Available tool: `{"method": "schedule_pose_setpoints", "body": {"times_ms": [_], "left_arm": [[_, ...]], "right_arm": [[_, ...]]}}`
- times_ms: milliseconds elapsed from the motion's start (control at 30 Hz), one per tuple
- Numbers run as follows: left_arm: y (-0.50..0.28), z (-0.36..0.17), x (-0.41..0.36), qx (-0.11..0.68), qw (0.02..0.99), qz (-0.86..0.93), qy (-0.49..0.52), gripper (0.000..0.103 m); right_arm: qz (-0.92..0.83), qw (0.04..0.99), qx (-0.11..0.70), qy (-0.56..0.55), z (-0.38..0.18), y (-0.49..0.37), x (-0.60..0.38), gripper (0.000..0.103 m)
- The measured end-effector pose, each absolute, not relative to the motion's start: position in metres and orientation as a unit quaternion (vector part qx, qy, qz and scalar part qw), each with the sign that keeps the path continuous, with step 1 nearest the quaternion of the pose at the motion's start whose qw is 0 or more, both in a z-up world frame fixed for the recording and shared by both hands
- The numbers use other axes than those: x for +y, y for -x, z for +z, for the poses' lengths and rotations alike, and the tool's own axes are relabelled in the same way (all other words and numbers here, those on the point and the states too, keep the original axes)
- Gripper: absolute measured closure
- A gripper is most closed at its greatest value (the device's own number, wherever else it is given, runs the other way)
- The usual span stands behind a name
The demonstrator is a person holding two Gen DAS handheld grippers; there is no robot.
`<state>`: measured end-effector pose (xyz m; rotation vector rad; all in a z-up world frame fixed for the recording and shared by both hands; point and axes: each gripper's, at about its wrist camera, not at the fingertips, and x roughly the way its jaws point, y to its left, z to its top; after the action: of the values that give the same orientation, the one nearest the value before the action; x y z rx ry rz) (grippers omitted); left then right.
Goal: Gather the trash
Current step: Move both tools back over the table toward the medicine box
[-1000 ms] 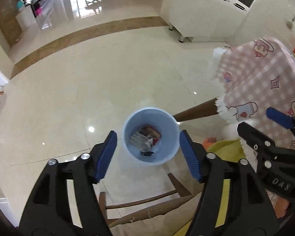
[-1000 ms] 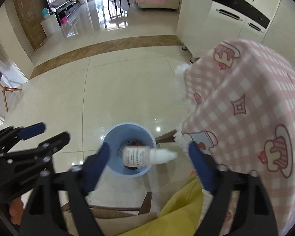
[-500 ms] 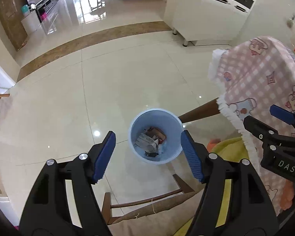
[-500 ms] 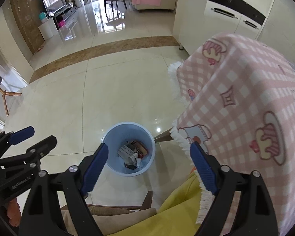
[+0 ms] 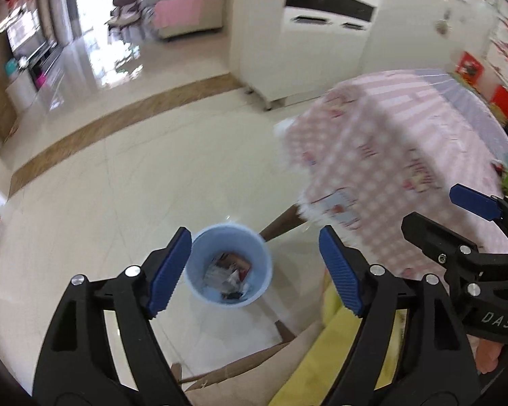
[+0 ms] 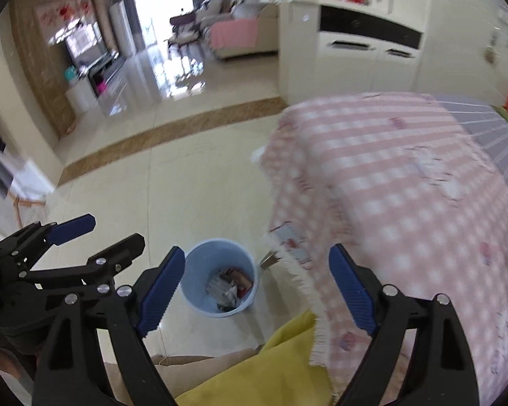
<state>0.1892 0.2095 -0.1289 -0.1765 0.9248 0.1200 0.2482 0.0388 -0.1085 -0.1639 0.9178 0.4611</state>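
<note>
Trash (image 5: 227, 279) is lying as a jumble of crumpled wrappers and packets at the bottom of a round light-blue plastic bin (image 5: 199, 257), which is standing on the glossy cream tiled floor (image 5: 118, 176) in the lower middle of both views. The single pieces are too blurred to tell apart.

In the left wrist view, the left gripper (image 5: 254, 269) is filling the bottom of the frame, its blue ribbed pads (image 5: 167, 267) spread wide apart with nothing between them; the bin is showing in the gap, nearer the left-hand pad. Up the frame, a brown inlaid band (image 5: 118, 118) is crossing the floor, and a white cabinet with a dark panel (image 5: 321, 34) is standing at the upper right. Right of the bin, a wooden table leg (image 5: 281, 223) is slanting out from under a pink-and-white checked tablecloth (image 5: 389, 155). A yellow cloth (image 5: 328, 358) is lying at the bottom, and at the right edge the right gripper (image 5: 457, 223) is reaching in, fingers parted.

In the right wrist view, the left gripper (image 6: 94, 233) is showing at the left edge, its fingers standing apart. The right gripper (image 6: 257, 287) is occupying the bottom, its blue pads (image 6: 350, 291) wide apart and holding nothing. The bin (image 6: 193, 270) with its trash (image 6: 232, 286) is sitting just right of the left-hand pad. The fringed checked tablecloth (image 6: 389, 186) is draping down the right half of the frame, and the yellow cloth (image 6: 271, 368) is lying at the bottom centre.
</note>
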Motion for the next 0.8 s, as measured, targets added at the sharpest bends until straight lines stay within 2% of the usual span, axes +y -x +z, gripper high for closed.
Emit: {"method": "schedule_pose_setpoints", "body": {"times_ms": [333, 800], "left_arm": [[-0.208, -0.092, 0.099, 0.409, 0.911, -0.048, 0.016, 0.02], [-0.231, -0.084, -0.069, 0.41, 0.887, -0.207, -0.052, 0.018]], "right_arm": [[0.102, 0.917, 0.385, 0.017, -0.069, -0.229, -0.084, 0.012], [-0.133, 0.913, 0.38, -0.065, -0.079, -0.2, -0.288, 0.008]]}}
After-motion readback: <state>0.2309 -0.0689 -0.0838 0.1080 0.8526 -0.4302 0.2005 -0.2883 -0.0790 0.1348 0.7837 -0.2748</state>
